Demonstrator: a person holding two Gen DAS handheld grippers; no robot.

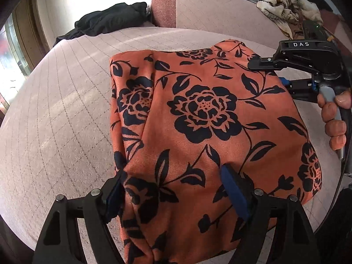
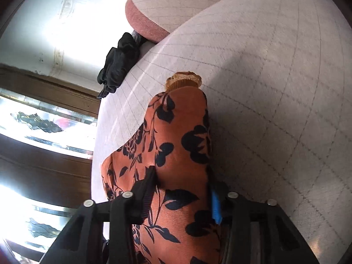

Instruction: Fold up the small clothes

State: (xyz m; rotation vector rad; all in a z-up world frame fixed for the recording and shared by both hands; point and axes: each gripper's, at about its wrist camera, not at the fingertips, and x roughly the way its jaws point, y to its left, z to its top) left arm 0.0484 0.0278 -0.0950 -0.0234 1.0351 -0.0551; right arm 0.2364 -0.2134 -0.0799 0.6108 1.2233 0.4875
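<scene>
Left gripper (image 1: 173,189) spread wide over near edge of orange floral garment (image 1: 198,114), pads not pinching. Right gripper (image 2: 182,189) clamped on garment's far corner. Garment spread flat on pale quilted sofa seat (image 1: 66,110); black cloth (image 1: 110,19) behind.

Orange floral garment (image 1: 198,118): near hem cut off by bottom edge in both views. Right gripper (image 1: 261,63): lower finger hidden under cloth in left wrist view. Hand (image 1: 334,118): only fingers visible at right edge. Black clothing (image 2: 118,63): type unreadable.
</scene>
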